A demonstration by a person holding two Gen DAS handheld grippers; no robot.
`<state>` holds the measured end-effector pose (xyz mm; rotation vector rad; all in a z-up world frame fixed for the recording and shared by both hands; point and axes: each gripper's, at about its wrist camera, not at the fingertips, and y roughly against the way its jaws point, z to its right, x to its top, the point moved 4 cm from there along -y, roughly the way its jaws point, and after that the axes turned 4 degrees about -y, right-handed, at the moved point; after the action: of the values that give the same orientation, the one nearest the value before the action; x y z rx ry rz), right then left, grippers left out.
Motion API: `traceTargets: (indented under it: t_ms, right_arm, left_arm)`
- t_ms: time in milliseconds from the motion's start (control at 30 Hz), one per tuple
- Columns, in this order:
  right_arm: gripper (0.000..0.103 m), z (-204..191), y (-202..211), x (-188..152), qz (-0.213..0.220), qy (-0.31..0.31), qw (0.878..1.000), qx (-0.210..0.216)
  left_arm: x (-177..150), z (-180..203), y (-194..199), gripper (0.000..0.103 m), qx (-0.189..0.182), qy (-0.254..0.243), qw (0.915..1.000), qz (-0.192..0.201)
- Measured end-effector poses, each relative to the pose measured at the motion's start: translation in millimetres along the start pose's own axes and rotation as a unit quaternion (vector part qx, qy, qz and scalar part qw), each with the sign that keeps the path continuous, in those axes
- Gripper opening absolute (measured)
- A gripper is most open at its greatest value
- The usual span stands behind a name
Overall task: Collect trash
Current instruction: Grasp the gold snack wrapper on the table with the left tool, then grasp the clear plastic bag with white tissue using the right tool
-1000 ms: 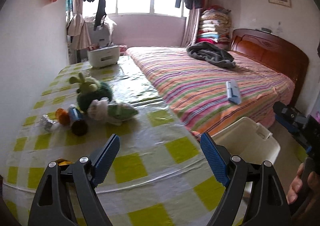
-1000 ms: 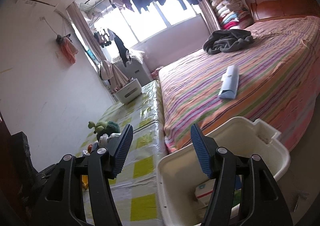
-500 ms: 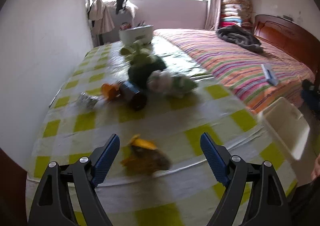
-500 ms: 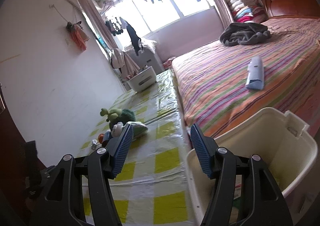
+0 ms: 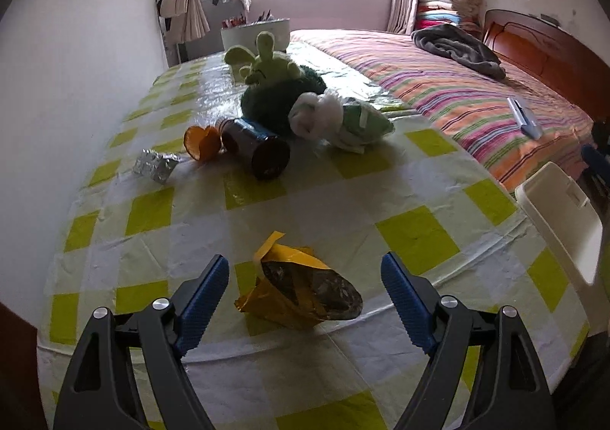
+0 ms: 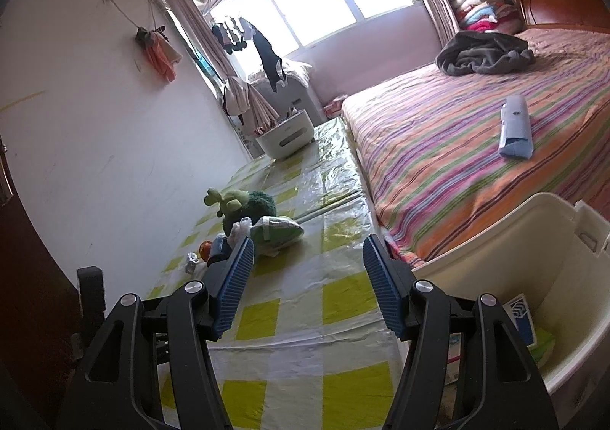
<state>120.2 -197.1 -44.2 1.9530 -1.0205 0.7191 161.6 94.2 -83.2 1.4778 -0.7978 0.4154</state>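
Checked table (image 5: 415, 239) carries wrapper (image 5: 301, 292), dark tube (image 5: 255, 148), perhaps foil (image 5: 156, 165).

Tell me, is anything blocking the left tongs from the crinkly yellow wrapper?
No, nothing visible. The yellow wrapper lies right between the open left tongs, which have just been closing a little, with only bare checked tablecloth around it.

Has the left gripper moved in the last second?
Yes. The left gripper has come forward and down over the checked table, its open jaws now flanking the yellow wrapper.
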Motion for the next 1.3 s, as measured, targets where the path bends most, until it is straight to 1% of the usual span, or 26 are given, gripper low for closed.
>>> traceTargets:
  t_ms: [33, 67, 100, 133, 200, 233, 300, 400, 467, 567, 600, 633, 700, 767, 900, 1000, 1067, 1233, 1300]
  right_arm:
    - [0.060, -0.6, -3.4, -0.4, -0.006, -0.003, 1.000, 0.004]
    - [0.060, -2.5, -8.9, -0.9, -0.013, -0.008, 1.000, 0.009]
    - [0.060, -4.0, -14.3, -0.2, -0.019, -0.010, 1.000, 0.012]
    - [0.060, -7.0, -21.0, 1.4, -0.024, -0.010, 1.000, 0.014]
    - [0.060, -17.6, -35.5, 5.7, -0.035, 0.003, 0.999, 0.023]
    - [0.061, -24.8, -43.0, 8.6, -0.041, 0.013, 0.999, 0.028]
    - [0.067, -37.3, -59.0, 11.5, -0.054, 0.030, 0.997, 0.038]
    - [0.068, -59.2, -88.4, 13.0, -0.079, 0.067, 0.993, 0.051]
    - [0.068, -70.2, -108.9, 14.5, -0.093, 0.093, 0.990, 0.051]
    - [0.070, -82.8, -138.5, 14.1, -0.125, 0.122, 0.983, 0.056]
    - [0.074, -86.0, -147.1, 13.4, -0.130, 0.134, 0.981, 0.055]
    - [0.074, -88.3, -155.6, 11.7, -0.139, 0.148, 0.978, 0.054]
    - [0.074, -95.9, -174.5, 6.0, -0.167, 0.182, 0.967, 0.054]
    - [0.074, -102.8, -188.5, -1.1, -0.174, 0.229, 0.957, 0.040]
    - [0.074, -115.7, -211.8, -9.1, -0.189, 0.306, 0.933, 0.028]
    - [0.074, -125.5, -231.8, -16.9, -0.202, 0.355, 0.913, 0.020]
    - [0.074, -129.6, -244.5, -22.1, -0.211, 0.388, 0.897, 0.008]
    - [0.074, -124.4, -269.8, -35.9, -0.238, 0.452, 0.859, -0.021]
    - [0.075, -121.5, -275.6, -40.7, -0.248, 0.462, 0.851, -0.025]
  left_arm:
    - [0.3, -0.9, -2.6, 0.070, 0.000, 0.001, 1.0000, -0.005]
    - [-0.2, -2.0, -6.7, 0.060, -0.003, 0.002, 0.9999, -0.012]
    - [-1.1, -3.1, -11.7, 0.056, -0.007, 0.002, 0.9998, -0.021]
    - [-1.4, -3.8, -15.0, 0.053, -0.007, 0.002, 0.9996, -0.026]
    - [-0.9, -5.8, -18.0, 0.051, -0.002, 0.002, 0.9997, -0.025]
    - [-0.5, -6.7, -19.2, 0.047, 0.000, 0.001, 0.9997, -0.026]
    - [-0.1, -8.4, -21.0, 0.043, 0.004, -0.003, 0.9997, -0.026]
    - [0.5, -13.5, -24.1, 0.031, 0.010, -0.004, 0.9997, -0.023]
    - [1.7, -17.8, -24.6, 0.023, 0.006, 0.003, 0.9998, -0.021]
    - [4.5, -25.9, -25.7, 0.022, -0.009, 0.019, 0.9996, -0.021]
    - [5.3, -27.7, -26.3, 0.022, -0.012, 0.020, 0.9995, -0.021]
    - [6.1, -28.8, -26.7, 0.021, -0.014, 0.022, 0.9994, -0.021]
    - [7.3, -32.7, -26.7, 0.020, -0.022, 0.029, 0.9991, -0.019]
    - [8.5, -37.3, -25.6, 0.020, -0.027, 0.037, 0.9988, -0.018]
    - [10.6, -47.4, -22.9, 0.020, -0.034, 0.052, 0.9980, -0.012]
    - [11.5, -56.8, -22.4, 0.020, -0.038, 0.068, 0.9969, -0.012]
    - [12.2, -61.4, -21.7, 0.020, -0.040, 0.075, 0.9964, -0.010]
    - [13.1, -65.0, -20.7, 0.020, -0.049, 0.083, 0.9954, -0.007]
    - [12.8, -66.4, -20.8, 0.020, -0.053, 0.086, 0.9949, -0.007]
